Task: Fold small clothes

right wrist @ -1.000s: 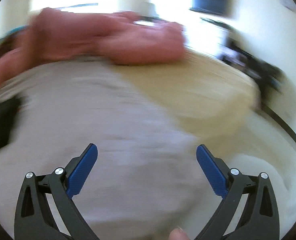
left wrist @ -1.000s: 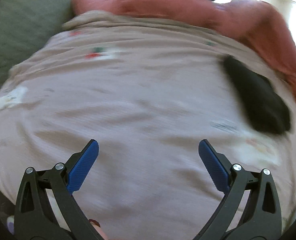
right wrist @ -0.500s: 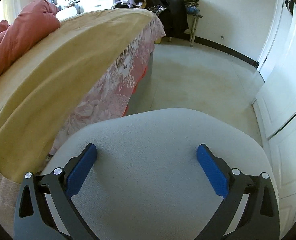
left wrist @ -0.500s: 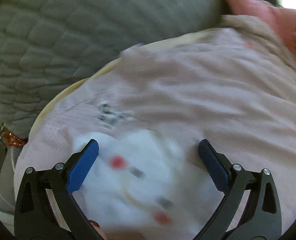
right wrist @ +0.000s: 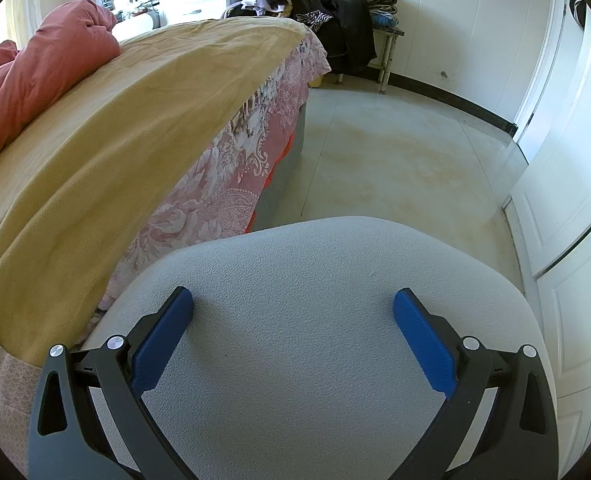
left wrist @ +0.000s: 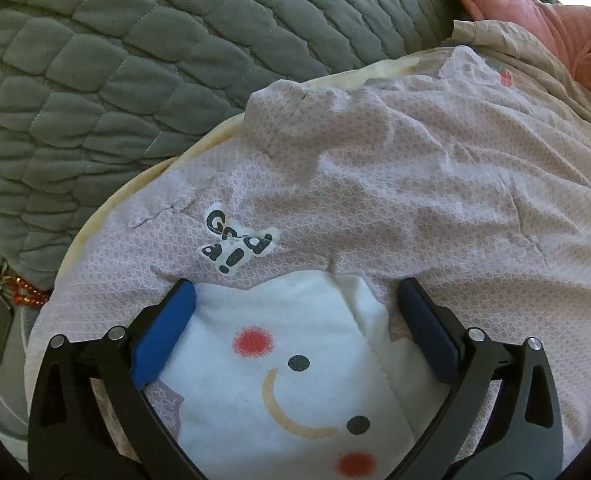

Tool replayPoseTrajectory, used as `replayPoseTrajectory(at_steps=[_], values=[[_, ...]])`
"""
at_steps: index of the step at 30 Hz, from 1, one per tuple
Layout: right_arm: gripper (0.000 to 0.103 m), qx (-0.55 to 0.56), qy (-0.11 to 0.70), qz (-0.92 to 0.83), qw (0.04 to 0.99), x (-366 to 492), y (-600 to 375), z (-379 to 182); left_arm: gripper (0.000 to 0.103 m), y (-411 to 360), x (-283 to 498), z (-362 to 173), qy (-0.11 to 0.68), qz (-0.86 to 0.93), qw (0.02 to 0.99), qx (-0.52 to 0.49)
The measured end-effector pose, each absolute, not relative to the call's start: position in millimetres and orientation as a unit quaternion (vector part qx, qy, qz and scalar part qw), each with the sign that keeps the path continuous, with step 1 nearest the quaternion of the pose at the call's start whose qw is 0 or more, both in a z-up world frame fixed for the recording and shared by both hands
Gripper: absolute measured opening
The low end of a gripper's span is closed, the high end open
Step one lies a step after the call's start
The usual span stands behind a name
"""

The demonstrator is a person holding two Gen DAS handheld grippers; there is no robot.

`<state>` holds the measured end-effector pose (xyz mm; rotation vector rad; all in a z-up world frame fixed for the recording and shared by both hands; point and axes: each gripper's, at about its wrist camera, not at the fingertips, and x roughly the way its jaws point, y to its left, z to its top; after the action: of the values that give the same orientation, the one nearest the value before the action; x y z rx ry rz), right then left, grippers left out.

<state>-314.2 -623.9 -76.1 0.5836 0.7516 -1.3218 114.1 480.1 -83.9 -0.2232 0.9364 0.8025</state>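
In the left wrist view a pale pink patterned cover (left wrist: 395,184) with a black-lettered white patch (left wrist: 235,246) lies over the bed. A white cloth with a smiling face print (left wrist: 291,384) lies on it, right under my left gripper (left wrist: 295,300), which is open with its blue pads on either side of the cloth's top edge. In the right wrist view my right gripper (right wrist: 293,308) is open and empty above a light grey padded seat (right wrist: 315,280) beside the bed. No small garment shows in that view.
A grey quilted headboard (left wrist: 115,60) rises behind the bed at upper left. A salmon pink duvet (right wrist: 35,72) lies bunched on the yellow blanket (right wrist: 115,140). Bare floor (right wrist: 395,152), white doors (right wrist: 567,184) and a bench piled with dark clothes (right wrist: 335,8) lie beyond.
My left gripper swung left across the bed to the head end and now sits still over the white face-print cloth. My right gripper swung right, off the bed, and now holds over the grey seat.
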Motion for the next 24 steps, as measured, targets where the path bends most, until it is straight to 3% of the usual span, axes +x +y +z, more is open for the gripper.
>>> replayPoseTrajectory(at_steps=[24], values=[[0.099, 0.261, 0.336, -0.59, 0.686, -313.7, -623.6, -76.2, 0.095, 483.1, 113.8, -85.4, 0.438, 0.376, 0.81, -0.103]])
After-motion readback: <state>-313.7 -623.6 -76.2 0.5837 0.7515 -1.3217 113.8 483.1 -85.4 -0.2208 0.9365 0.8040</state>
